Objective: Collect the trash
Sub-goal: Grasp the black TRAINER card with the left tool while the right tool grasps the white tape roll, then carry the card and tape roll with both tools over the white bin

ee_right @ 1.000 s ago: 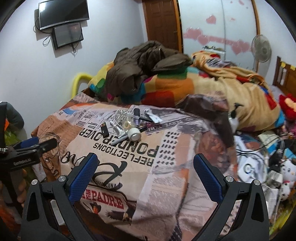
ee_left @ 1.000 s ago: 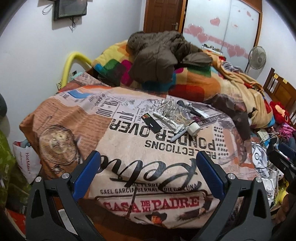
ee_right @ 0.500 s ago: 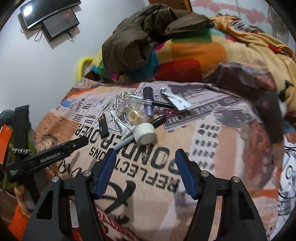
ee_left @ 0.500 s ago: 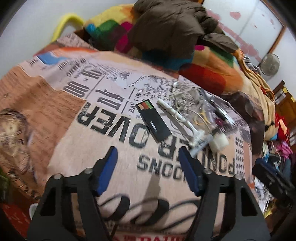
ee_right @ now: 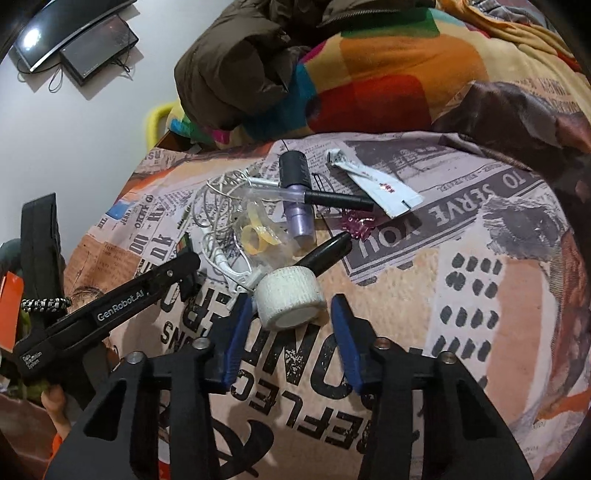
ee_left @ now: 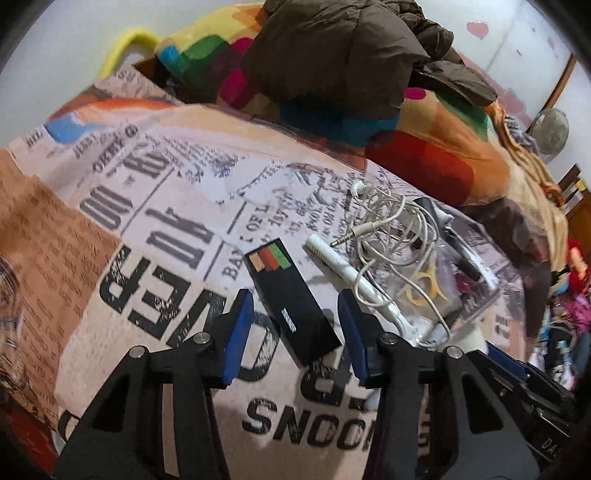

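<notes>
Small litter lies on a newsprint-pattern blanket (ee_left: pixel 155 229). My left gripper (ee_left: pixel 295 306) is open, its blue fingers on either side of a flat black box with coloured stripes (ee_left: pixel 290 299). Beside it lie a white tube (ee_left: pixel 347 271) and tangled white earphones (ee_left: pixel 391 221). My right gripper (ee_right: pixel 291 314) is open around a white tape roll (ee_right: pixel 290 299). Behind the roll lie a black marker (ee_right: pixel 325 251), a purple bottle with a black cap (ee_right: pixel 297 195), a clear wrapper with yellow rings (ee_right: pixel 258 229) and a pale sachet (ee_right: pixel 373 181). The left gripper also shows in the right wrist view (ee_right: pixel 110 306).
A brown jacket (ee_left: pixel 332 55) lies on a multicoloured blanket (ee_left: pixel 424 147) at the back of the bed. A yellow bed rail (ee_left: pixel 125 44) stands at the far left. A wall screen (ee_right: pixel 62 29) hangs at the upper left. A fan (ee_left: pixel 550 129) stands far right.
Both grippers have moved forward and down onto the bed. The left now straddles the black box, the right the tape roll. Both jaws have narrowed but stay open.
</notes>
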Action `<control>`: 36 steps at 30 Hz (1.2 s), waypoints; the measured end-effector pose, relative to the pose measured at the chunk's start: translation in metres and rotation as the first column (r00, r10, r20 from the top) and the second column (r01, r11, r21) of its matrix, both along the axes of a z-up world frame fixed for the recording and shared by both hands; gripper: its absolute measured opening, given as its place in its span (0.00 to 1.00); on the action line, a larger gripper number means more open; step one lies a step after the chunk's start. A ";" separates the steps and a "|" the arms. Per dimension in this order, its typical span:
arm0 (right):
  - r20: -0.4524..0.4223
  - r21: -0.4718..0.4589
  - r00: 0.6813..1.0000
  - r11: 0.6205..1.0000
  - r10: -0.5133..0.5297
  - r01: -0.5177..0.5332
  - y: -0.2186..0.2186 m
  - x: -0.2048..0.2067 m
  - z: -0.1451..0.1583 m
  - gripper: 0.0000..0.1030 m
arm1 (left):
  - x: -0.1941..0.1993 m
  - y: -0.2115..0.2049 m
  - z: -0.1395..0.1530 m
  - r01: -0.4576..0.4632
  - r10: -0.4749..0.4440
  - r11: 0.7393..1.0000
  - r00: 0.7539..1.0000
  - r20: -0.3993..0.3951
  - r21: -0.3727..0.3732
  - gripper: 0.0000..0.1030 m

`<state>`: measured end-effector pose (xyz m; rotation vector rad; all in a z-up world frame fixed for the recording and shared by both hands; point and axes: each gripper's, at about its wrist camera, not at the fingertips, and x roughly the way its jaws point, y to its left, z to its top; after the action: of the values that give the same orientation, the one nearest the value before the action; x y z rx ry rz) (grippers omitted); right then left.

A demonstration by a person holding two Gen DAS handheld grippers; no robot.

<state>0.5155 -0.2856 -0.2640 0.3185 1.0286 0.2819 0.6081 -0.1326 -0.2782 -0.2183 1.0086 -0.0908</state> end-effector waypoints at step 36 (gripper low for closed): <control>0.194 -0.106 0.981 0.994 0.018 0.002 0.021 -0.069 0.064 0.35 | -0.101 0.020 0.046 0.095 -0.102 0.993 0.991 0.084 0.074 0.23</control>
<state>0.4468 -0.2650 -0.2001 0.1867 0.8481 0.2594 0.5071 -0.1123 -0.2324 -0.0993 0.9334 -0.1533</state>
